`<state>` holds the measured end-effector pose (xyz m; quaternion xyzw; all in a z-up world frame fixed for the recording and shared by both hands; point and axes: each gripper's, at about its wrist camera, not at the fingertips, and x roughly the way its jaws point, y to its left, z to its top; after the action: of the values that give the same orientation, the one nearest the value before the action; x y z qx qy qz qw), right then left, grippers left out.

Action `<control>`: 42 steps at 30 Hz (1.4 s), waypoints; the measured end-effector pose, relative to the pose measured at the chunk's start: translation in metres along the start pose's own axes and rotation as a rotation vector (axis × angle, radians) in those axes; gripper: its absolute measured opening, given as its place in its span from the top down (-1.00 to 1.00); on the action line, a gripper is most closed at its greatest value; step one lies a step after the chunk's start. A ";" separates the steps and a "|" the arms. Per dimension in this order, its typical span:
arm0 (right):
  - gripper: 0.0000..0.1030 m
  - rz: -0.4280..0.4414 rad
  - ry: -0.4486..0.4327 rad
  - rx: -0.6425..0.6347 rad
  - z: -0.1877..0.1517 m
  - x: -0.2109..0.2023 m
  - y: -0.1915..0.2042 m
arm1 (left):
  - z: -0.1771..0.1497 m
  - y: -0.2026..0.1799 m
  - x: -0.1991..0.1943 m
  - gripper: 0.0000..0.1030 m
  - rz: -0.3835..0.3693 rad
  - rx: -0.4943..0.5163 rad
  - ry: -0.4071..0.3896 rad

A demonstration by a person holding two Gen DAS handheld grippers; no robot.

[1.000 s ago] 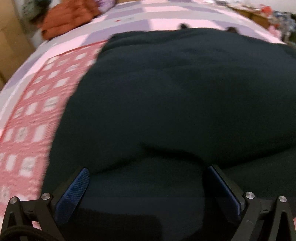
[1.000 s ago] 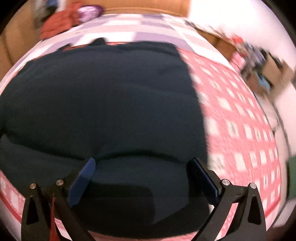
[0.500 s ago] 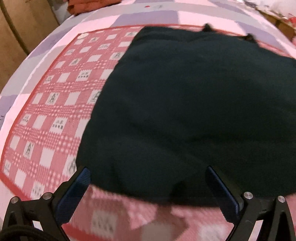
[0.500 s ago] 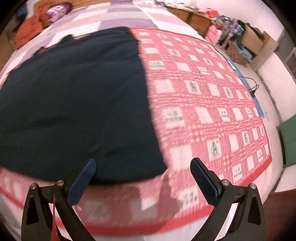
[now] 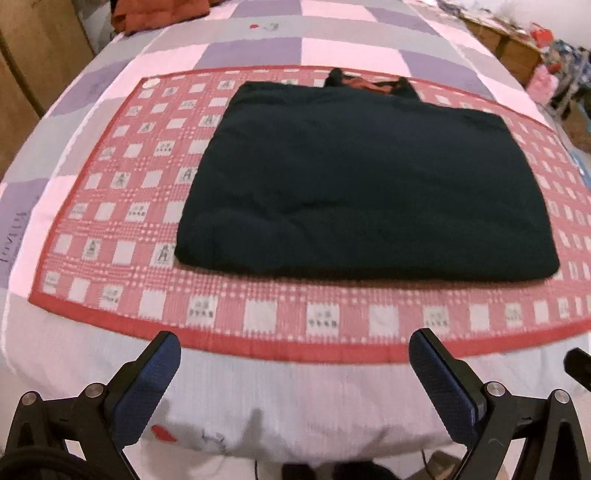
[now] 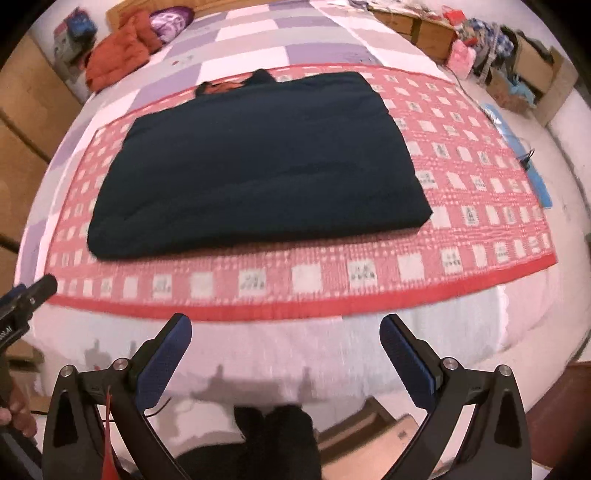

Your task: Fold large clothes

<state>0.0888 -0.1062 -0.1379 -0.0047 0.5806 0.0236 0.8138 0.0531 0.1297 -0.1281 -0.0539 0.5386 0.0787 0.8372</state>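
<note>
left wrist view: bed (image 5: 258, 406) carries your red checked mat (image 5: 110, 206) | folded dark garment (image 5: 362, 184) lies flat mid-mat | your left gripper (image 5: 294, 354) near edge, jaws wide, empty | right gripper (image 6: 286, 338) likewise wide, empty

I logged a red-and-white checked mat (image 5: 110, 229) spread over a pink, grey and purple patchwork bedspread (image 5: 258, 48). At the far end lay a crumpled orange garment (image 6: 118, 55) beside a purple item (image 6: 171, 18). Cardboard boxes (image 6: 535, 66) and clutter stood on the floor at right.
</note>
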 end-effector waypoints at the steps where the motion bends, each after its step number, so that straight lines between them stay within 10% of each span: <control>1: -0.99 0.003 -0.005 -0.016 -0.004 -0.009 0.007 | -0.005 -0.002 -0.007 -0.99 -0.001 0.019 0.002; 42: -0.99 0.013 0.053 0.038 -0.025 -0.087 0.008 | 0.007 -0.043 -0.086 -0.99 -0.047 0.141 0.002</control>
<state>0.0365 -0.1018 -0.0640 0.0138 0.6023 0.0181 0.7980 0.0329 0.0820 -0.0470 -0.0076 0.5423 0.0211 0.8399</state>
